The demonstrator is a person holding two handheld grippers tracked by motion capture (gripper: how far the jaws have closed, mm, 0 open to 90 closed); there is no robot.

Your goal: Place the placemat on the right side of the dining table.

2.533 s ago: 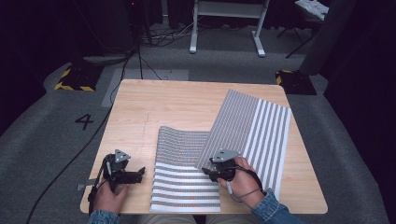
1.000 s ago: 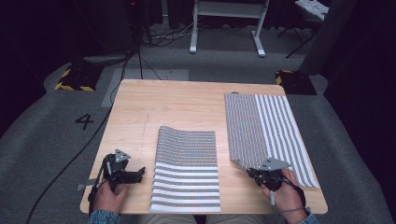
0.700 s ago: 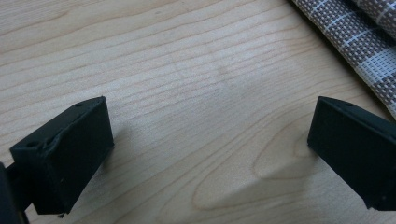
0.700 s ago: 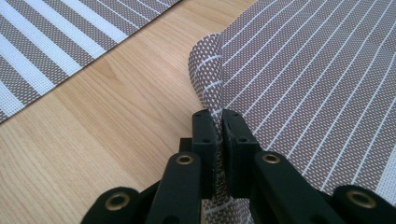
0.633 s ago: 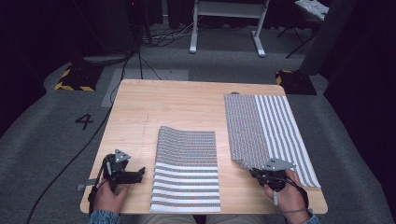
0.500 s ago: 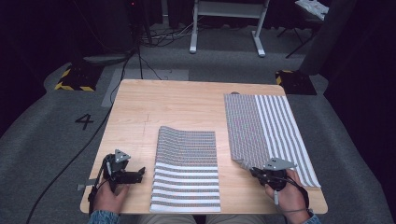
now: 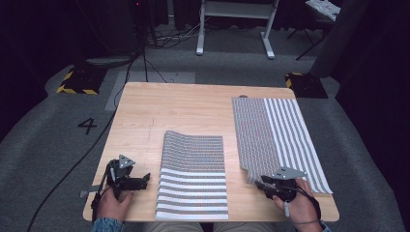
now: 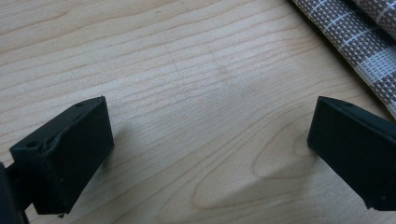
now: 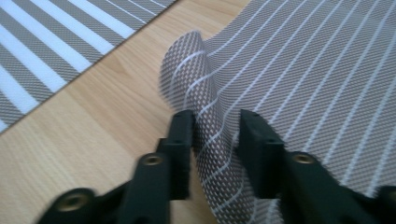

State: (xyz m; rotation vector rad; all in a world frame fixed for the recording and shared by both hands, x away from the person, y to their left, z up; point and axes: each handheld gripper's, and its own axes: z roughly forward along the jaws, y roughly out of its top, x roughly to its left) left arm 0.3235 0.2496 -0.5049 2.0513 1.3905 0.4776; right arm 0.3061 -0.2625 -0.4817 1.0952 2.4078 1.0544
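The grey woven placemat with thin white stripes (image 7: 278,137) lies along the right side of the pale wooden table (image 7: 183,108), its near corner curled up between the jaws of the right gripper (image 9: 212,140). Those jaws have just been opening; the left one touches the weave, with a gap at the other. The left gripper (image 8: 210,140) hangs wide open over bare wood, just beside a second striped woven mat (image 7: 193,176).
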